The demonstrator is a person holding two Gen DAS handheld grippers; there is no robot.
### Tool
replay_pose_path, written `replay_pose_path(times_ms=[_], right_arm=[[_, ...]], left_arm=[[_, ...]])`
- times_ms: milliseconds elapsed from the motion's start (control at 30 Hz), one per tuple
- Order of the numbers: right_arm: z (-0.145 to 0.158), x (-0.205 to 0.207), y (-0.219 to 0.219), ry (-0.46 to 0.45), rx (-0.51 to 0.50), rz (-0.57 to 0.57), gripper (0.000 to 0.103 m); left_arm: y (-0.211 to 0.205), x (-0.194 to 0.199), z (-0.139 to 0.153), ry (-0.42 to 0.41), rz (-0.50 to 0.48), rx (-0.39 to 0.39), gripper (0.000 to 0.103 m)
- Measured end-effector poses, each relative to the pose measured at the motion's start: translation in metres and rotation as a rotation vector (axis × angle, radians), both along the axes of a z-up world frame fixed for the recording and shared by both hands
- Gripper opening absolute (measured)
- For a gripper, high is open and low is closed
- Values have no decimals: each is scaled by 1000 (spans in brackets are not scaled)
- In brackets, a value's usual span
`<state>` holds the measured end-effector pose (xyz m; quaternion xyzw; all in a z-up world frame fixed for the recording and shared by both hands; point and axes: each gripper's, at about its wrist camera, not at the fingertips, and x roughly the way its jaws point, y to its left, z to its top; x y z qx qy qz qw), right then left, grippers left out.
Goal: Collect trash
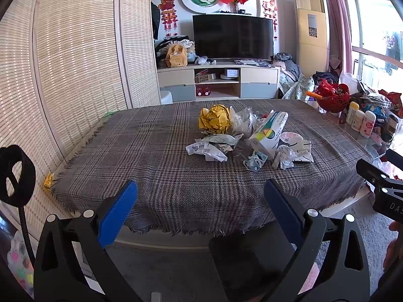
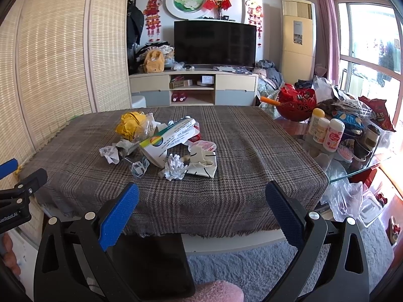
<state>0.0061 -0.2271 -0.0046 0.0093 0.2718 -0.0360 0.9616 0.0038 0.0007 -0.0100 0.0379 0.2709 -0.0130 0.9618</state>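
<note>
Spread left gripper (image 1: 200,193) — carton (image 1: 269,133) points away.

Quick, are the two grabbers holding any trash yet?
Left gripper: open, holding nothing, short of the trash pile.
Right gripper: open, holding nothing.

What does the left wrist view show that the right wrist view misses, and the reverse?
Only the left wrist view shows the black looped strap at its left edge. Only the right wrist view shows the pink fuzzy object at the bottom and the clear plastic bags beside the table. Both show the trash pile on the plaid cloth, with both grippers open and empty.
</note>
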Motion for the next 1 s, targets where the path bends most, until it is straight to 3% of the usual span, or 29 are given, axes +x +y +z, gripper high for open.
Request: replay_pose_path(times_ms=[1000], right_arm=[[-4,4,0,22,27,28,100]], left_arm=[[5,1,-4,15,8,-3,95]])
